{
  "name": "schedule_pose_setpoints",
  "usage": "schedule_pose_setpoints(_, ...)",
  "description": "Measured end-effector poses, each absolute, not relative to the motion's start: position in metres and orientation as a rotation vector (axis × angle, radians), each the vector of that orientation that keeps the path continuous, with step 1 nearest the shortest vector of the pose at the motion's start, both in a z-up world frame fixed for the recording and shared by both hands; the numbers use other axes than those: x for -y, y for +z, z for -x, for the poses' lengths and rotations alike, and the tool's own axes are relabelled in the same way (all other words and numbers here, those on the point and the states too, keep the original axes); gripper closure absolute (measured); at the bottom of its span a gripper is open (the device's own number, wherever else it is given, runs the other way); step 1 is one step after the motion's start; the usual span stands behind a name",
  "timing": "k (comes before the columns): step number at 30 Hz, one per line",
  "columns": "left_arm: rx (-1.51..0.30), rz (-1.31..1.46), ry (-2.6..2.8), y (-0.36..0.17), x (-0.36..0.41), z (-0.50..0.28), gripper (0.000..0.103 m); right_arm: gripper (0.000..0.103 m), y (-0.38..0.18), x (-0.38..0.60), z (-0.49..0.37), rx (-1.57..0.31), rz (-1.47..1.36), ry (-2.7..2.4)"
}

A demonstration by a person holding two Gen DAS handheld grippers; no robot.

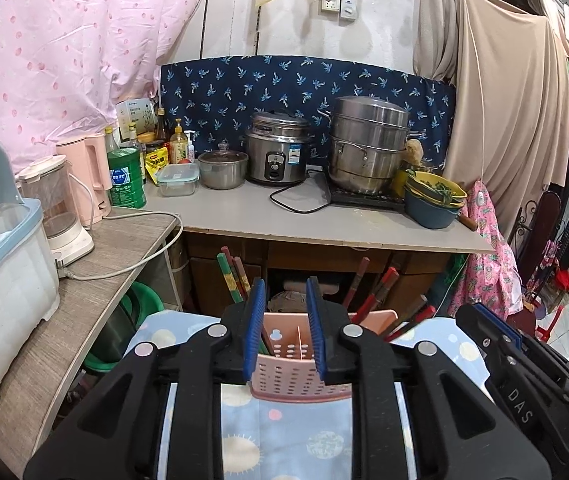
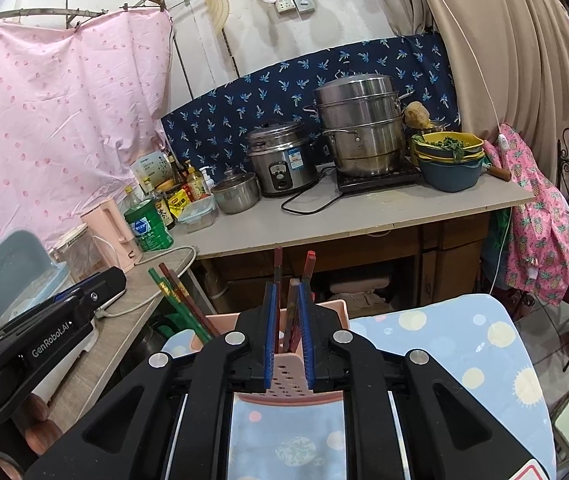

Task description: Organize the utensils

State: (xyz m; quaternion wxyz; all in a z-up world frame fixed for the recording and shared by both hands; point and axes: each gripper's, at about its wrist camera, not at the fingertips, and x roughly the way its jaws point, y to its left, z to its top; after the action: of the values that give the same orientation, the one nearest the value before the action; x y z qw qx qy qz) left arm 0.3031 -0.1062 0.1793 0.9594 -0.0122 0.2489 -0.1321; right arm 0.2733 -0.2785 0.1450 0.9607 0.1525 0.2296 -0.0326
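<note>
Home kitchen: rice cooker (image 1: 277,151), steamer pot (image 1: 368,144).

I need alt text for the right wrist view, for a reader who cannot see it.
The right gripper stands over a pink perforated utensil holder on a dotted blue cloth, with dark red chopsticks between its fingers. More chopsticks lean at the holder's left. Behind, a counter carries pots.

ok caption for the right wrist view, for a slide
Right tool open around chopsticks standing in a pink utensil holder on a spotted cloth.
</note>
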Motion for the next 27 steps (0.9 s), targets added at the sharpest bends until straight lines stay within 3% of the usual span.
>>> schedule_pose_setpoints(3,-0.503,0.015,-0.268,0.179,0.104,-0.291,0.079,0.090,0.145,0.275,-0.261,-0.468,-0.293,-0.067)
schedule_pose_setpoints(6,-0.504,0.004,-0.264,0.177,0.101,-0.277,0.070,0.080,0.145,0.271,-0.245,-0.467,-0.274,-0.069)
schedule_pose_setpoints(11,-0.525,-0.019,-0.254,0.168,0.097,-0.257,0.066,0.077,0.142,0.260,-0.219,-0.480,-0.224,-0.080)
schedule_pose_setpoints(15,-0.544,-0.044,-0.235,0.155,0.091,-0.235,0.053,0.070,0.136,0.249,-0.197,-0.497,-0.185,-0.090)
schedule_pose_setpoints(19,-0.558,-0.071,-0.206,0.143,0.086,-0.217,0.038,0.062,0.127,0.242,-0.179,-0.518,-0.172,-0.098)
schedule_pose_setpoints(21,-0.568,-0.079,-0.199,0.138,0.085,-0.211,0.037,0.057,0.122,0.240,-0.172,-0.533,-0.172,-0.100)
schedule_pose_setpoints(23,-0.585,-0.085,-0.196,0.133,0.083,-0.204,0.035,0.043,0.116,0.239,-0.164,-0.544,-0.180,-0.105)
schedule_pose_setpoints(27,-0.615,-0.091,-0.187,0.122,0.081,-0.195,0.027,0.033,0.106,0.240,-0.152,-0.568,-0.213,-0.116)
